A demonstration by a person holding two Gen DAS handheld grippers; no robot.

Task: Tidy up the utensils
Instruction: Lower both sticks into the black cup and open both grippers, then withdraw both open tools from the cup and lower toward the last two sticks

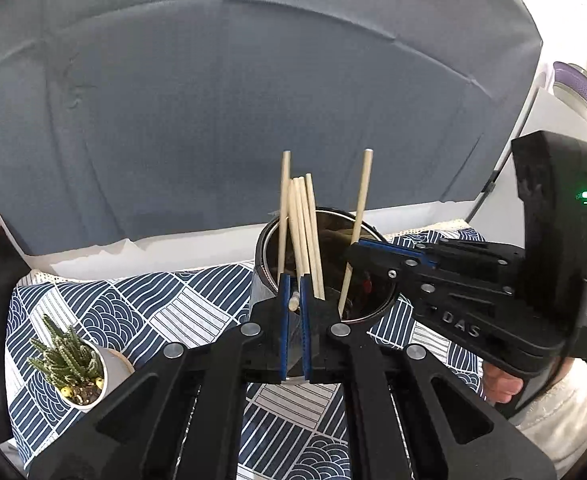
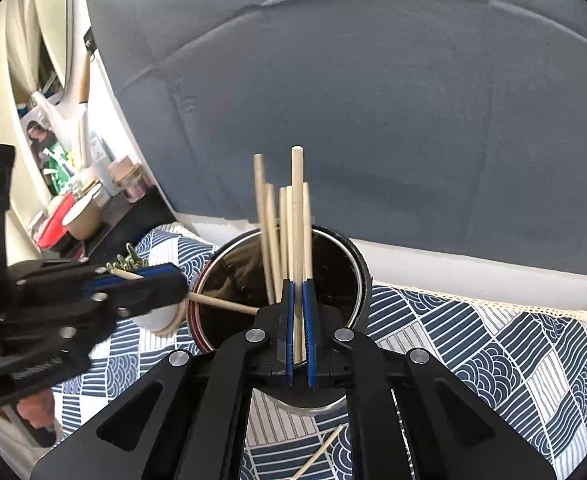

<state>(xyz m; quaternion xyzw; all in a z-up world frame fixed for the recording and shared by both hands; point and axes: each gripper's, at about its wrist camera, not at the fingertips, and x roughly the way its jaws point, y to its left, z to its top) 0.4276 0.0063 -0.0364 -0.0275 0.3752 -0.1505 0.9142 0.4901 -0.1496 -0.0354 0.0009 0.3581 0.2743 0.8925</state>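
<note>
Wooden chopsticks (image 1: pixel 298 232) stand bunched in a round metal cup (image 1: pixel 325 268) on a table covered by a blue-and-white patterned cloth (image 1: pixel 149 304); that is the left wrist view. The left claw (image 1: pixel 293 304) sits at the cup's near rim, its blue pads (image 1: pixel 284 320) clenched on one pale stick seen almost end on. From the right, the right claw (image 1: pixel 357 250) reaches over the cup and pinches another chopstick (image 1: pixel 356 232), which slants down with its lower end inside the cup. A hand (image 1: pixel 501 384) in a pale sleeve grips that tool. A small potted cactus (image 1: pixel 69 360) stands at the left, and a grey sofa back fills the background.

In the right wrist view, the right claw (image 2: pixel 298 316) is clamped on an upright chopstick (image 2: pixel 297 216) among the bunch in the cup (image 2: pixel 357 276). The left claw (image 2: pixel 173 284) comes in from the left, gripping a stick (image 2: pixel 221 304) that lies nearly level across the rim. One more stick (image 2: pixel 317 456) lies on the cloth (image 2: pixel 493 344) below the cup.

Most chopsticks appear already stowed. Two held ones seem left to drop in, and the loose one to collect. Both tools tilt steeply downward toward the cup.
</note>
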